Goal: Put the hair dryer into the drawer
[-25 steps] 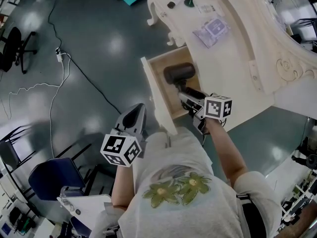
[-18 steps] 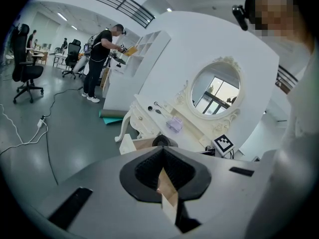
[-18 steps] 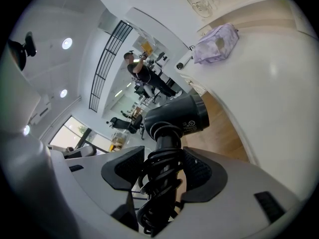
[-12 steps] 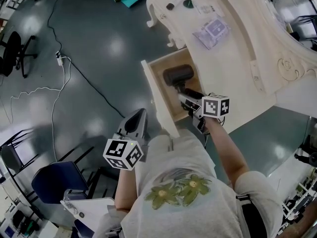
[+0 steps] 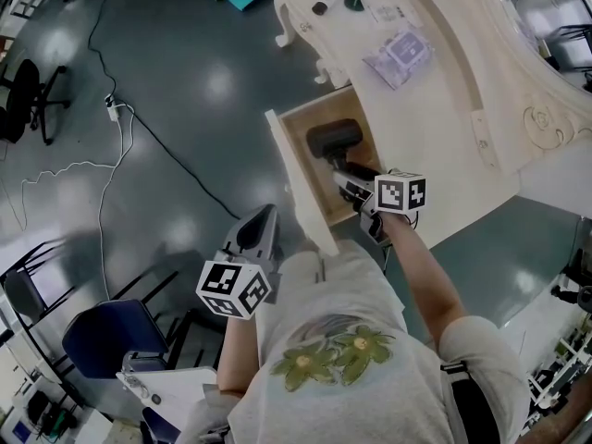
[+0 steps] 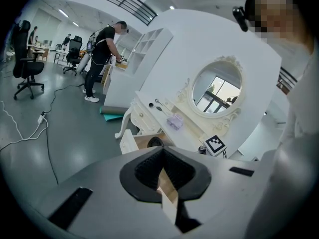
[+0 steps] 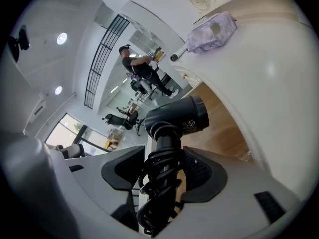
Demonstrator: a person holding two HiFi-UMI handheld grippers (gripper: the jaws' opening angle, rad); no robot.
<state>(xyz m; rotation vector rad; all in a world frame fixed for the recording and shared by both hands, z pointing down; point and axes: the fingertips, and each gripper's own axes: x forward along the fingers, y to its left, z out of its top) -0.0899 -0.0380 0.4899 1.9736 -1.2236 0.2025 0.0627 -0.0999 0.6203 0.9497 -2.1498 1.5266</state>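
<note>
The black hair dryer [image 5: 333,139] lies inside the open wooden drawer [image 5: 298,191] of the cream dressing table [image 5: 435,109]. In the right gripper view its barrel [image 7: 180,117] hangs just above the drawer floor [image 7: 227,131], and the handle, wound with its cord, runs back between the jaws. My right gripper [image 7: 162,167] is shut on that handle and reaches into the drawer [image 5: 350,178]. My left gripper [image 5: 263,215] hangs shut and holds nothing, left of the drawer front above the floor. The left gripper [image 6: 162,151] view shows its pads meeting, with the drawer [image 6: 130,142] beyond.
A purple pouch [image 5: 400,54] and small items lie on the tabletop, with an oval mirror [image 6: 215,91] behind. A white cable [image 5: 97,169] trails over the grey floor. A blue chair [image 5: 102,336] stands near the left. A person [image 6: 102,59] stands far off.
Almost nothing differs. The right gripper and the hair dryer stay in the drawer, and the left gripper has drifted slightly.
</note>
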